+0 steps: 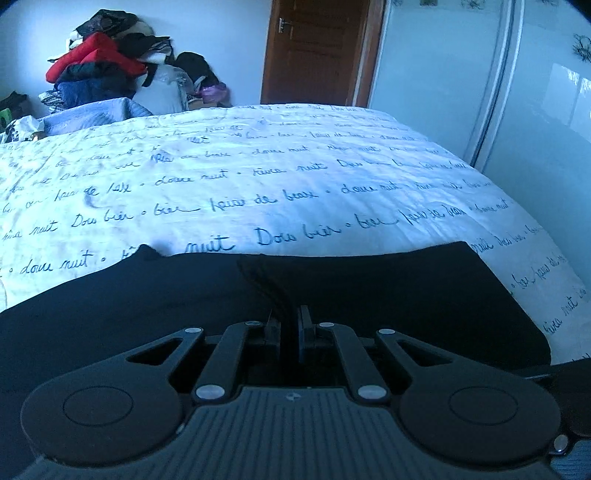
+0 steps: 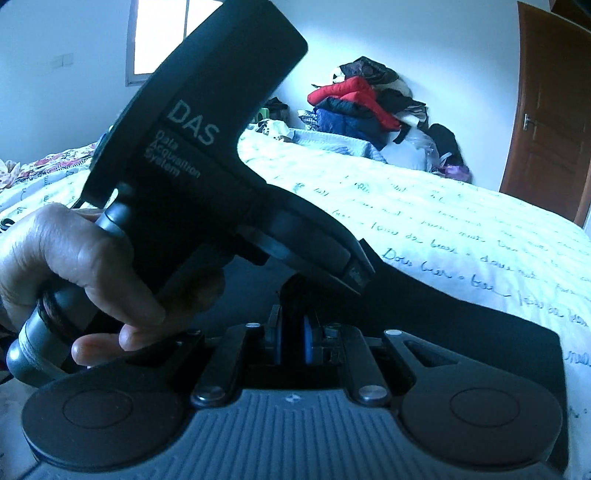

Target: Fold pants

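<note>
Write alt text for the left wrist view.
The left gripper, jaws closed on a bunched ridge of the black pants, points across a bed whose white cover bears handwritten script. Behind it are a pile of clothes and a brown door.

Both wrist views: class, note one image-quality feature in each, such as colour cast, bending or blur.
Left wrist view: blue cast, fisheye bends the wardrobe edge, black pants lose all fold detail. Right wrist view: window blown out white, near hand and left gripper soft.
</note>
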`<action>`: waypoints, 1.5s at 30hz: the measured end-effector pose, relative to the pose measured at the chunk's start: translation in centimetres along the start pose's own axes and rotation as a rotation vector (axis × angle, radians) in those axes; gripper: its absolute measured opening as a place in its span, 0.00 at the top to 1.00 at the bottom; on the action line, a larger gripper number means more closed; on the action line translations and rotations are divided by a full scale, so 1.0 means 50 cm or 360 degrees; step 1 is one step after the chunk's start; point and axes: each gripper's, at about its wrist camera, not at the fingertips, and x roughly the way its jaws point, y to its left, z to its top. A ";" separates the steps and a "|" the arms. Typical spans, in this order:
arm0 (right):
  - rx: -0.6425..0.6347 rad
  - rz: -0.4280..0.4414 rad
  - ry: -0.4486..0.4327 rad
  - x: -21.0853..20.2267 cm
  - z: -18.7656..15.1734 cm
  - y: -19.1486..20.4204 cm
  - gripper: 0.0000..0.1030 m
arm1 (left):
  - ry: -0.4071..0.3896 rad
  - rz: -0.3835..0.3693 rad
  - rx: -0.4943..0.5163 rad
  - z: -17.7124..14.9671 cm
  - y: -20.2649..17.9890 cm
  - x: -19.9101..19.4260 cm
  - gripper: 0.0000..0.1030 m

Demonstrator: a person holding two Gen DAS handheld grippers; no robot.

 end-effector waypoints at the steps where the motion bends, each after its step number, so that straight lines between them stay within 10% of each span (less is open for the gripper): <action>1: 0.0003 0.0003 0.0002 0.005 0.003 0.001 0.89 | 0.0001 -0.0003 -0.0010 -0.001 0.006 0.000 0.87; 45: -0.0025 0.0032 0.0074 0.061 0.017 -0.034 0.89 | -0.0049 0.0129 0.0031 -0.030 0.038 -0.005 0.86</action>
